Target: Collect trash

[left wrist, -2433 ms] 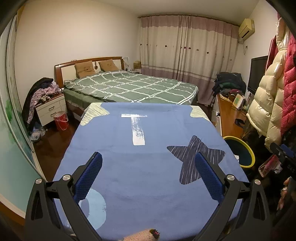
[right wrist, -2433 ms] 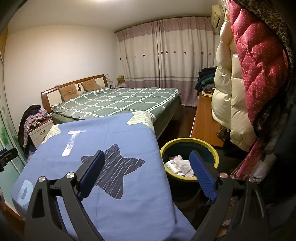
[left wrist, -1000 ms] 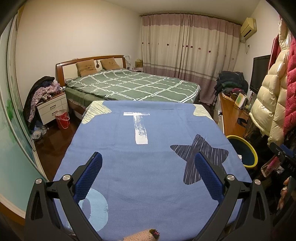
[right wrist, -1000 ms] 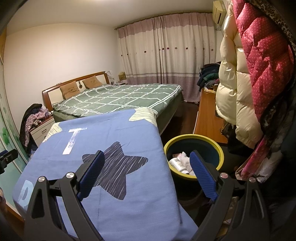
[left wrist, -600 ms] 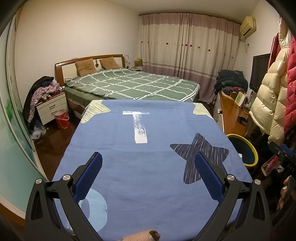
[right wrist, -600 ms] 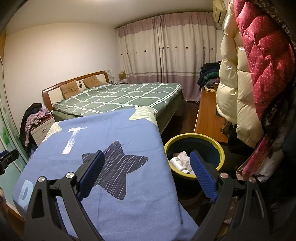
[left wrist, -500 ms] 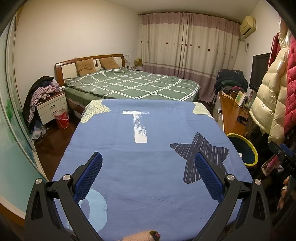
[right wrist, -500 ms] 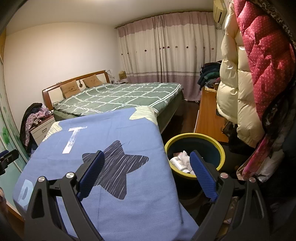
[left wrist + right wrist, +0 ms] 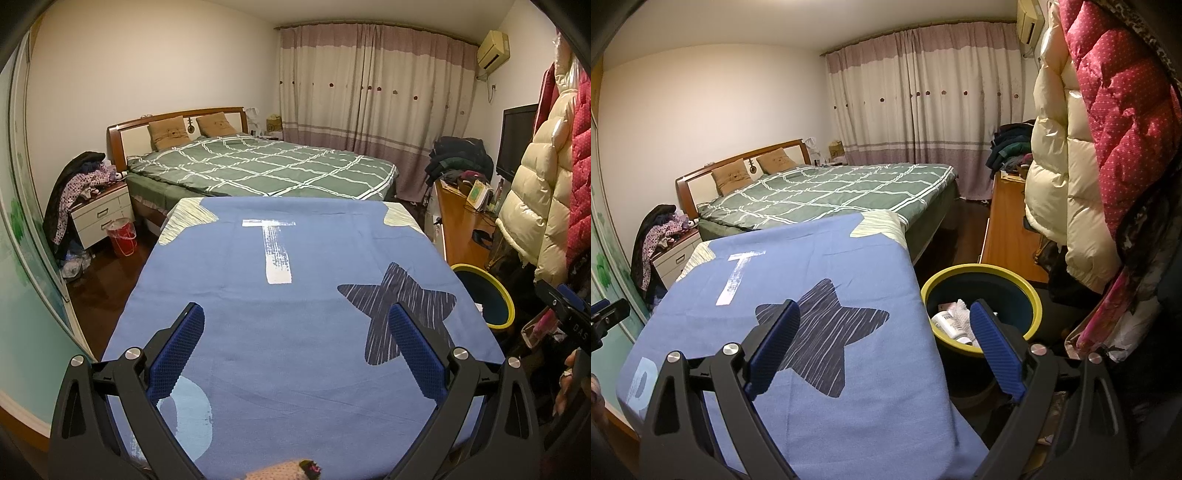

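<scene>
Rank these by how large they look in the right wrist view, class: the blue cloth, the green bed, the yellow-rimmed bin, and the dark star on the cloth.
1. blue cloth, nearest the camera, so enlarged.
2. green bed, farther off, so it looks smaller than it is.
3. and 4. yellow-rimmed bin and dark star look about alike; I will not rank them.

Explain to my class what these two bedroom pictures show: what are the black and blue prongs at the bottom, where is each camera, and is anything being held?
No robot here: a person carries a hand-held claw in each hand, each with a wide-angle camera looking along its two blue-padded fingers. One picture comes from the left claw, the other from the right claw. Both are open and hold nothing. Below them lies a blue cloth printed with a white T and a dark star; no trash shows on it. To its right stands a yellow-rimmed bin that already holds a white bottle and crumpled paper. Behind is a green checked bed.
</scene>
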